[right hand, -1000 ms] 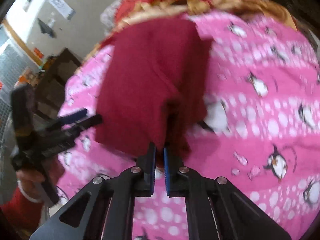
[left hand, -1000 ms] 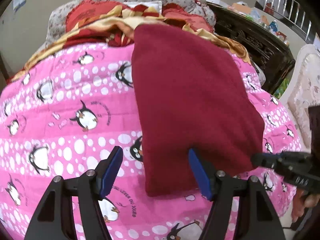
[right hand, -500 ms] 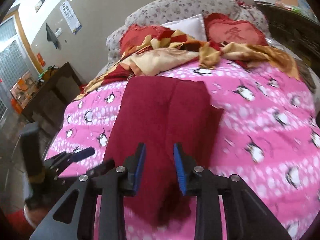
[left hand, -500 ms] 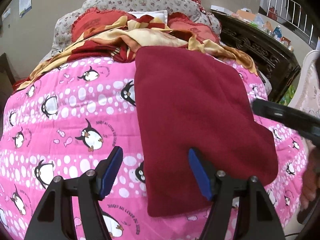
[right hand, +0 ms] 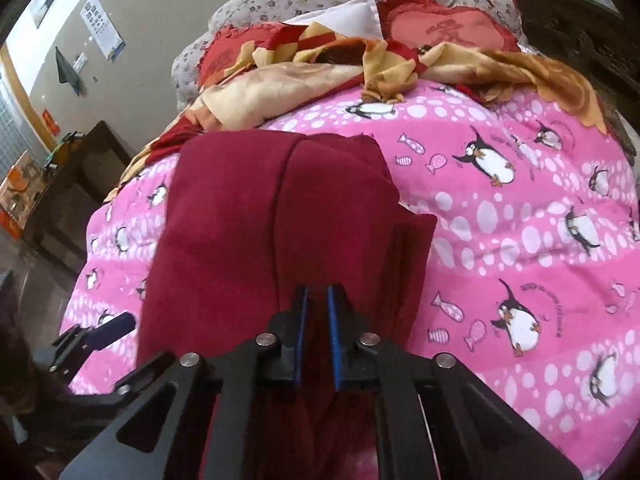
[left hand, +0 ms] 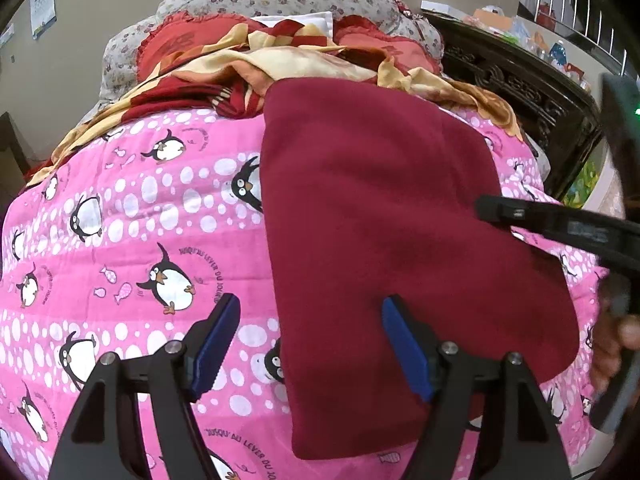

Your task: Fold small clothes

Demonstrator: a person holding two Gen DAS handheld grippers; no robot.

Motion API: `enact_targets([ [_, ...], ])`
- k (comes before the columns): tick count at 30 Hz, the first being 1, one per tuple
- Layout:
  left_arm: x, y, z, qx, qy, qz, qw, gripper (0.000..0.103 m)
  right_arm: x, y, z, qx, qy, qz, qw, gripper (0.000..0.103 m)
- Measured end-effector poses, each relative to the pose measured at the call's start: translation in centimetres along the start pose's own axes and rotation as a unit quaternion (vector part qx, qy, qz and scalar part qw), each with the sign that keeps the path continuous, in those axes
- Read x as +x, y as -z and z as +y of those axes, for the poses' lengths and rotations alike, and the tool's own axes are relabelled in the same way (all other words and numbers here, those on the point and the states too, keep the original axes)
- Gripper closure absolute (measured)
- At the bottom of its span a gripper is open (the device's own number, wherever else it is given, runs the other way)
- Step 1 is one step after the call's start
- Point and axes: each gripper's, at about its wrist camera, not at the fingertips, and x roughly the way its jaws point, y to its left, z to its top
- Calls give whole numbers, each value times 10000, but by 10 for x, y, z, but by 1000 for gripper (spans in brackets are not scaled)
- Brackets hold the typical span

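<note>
A dark red garment [left hand: 380, 220] lies folded lengthwise on the pink penguin bedspread [left hand: 140, 220]. My left gripper [left hand: 310, 340] hovers over its near left corner, jaws wide and still opening, with the cloth's left edge running between the fingers and nothing gripped. The right gripper [left hand: 520, 216] reaches in from the right over the garment's right side. In the right wrist view, the garment [right hand: 248, 232] shows a fold line down its middle. My right gripper [right hand: 318, 312] is above its near end, jaws closing to a thin gap, with no cloth seen pinched. The left gripper [right hand: 104, 330] sits at lower left.
A crumpled red and tan blanket [left hand: 280, 64] and pillows [right hand: 440, 24] lie at the head of the bed. Dark carved wooden furniture [left hand: 520, 80] stands to the right. A person's hand [left hand: 612, 344] holds the right gripper at the bed's right edge.
The right gripper let go of the red cloth, opened, pulled back toward the near end and narrowed again. The garment now lies flat. The left gripper's jaws widened slightly.
</note>
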Motion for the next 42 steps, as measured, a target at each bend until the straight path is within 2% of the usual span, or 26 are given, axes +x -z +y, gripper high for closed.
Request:
enact_targets([
  [2, 0, 1, 0, -2, -12, -6, 10000, 26, -14, 2, 7, -49, -33, -35, 10000, 72],
  [3, 1, 1, -1, -10, -18, -9, 10000, 26, -22, 6, 11, -91, -93, -84, 9999, 70],
  [5, 1, 1, -1, -22, -26, -16, 10000, 26, -34, 13, 20, -238, -163, -133, 9995, 69],
  [11, 0, 2, -1, -25, -45, -9, 10000, 26, -35, 35, 29, -496, 84, 6, 9987, 69],
  [14, 1, 2, -2, -29, 2, 34, 10000, 25, -13, 45, 22, -614, 513, 313, 9963, 66],
  [16, 0, 2, 0, -21, 65, 36, 10000, 25, -8, 49, 14, -413, 357, 308, 9980, 66],
  [19, -5, -6, 16, -247, 424, -41, 9988, 25, -20, 46, 5, -198, 16, 160, 9997, 65],
  [21, -4, -10, 26, -434, 595, -42, 9973, 24, -30, 42, -3, -14, -207, -57, 9998, 58],
  [23, 2, -15, 35, -562, 704, 26, 9959, 21, -36, 37, -11, 161, -176, -331, 9992, 39],
  [25, 9, -18, 40, -627, 846, 59, 9944, 19, -36, 32, -23, 405, -200, -519, 9976, 32],
  [28, 19, -22, 43, -692, 1062, 139, 9918, 15, -15, 23, -39, 833, -623, -371, 9939, 31],
  [32, 35, -26, 40, -679, 1317, 251, 9886, 12, 16, 19, -44, 982, -934, -25, 9908, 31],
  [42, 54, -36, 27, -541, 1348, 241, 9891, 10, 34, 6, -37, 869, -963, -192, 9914, 26],
])
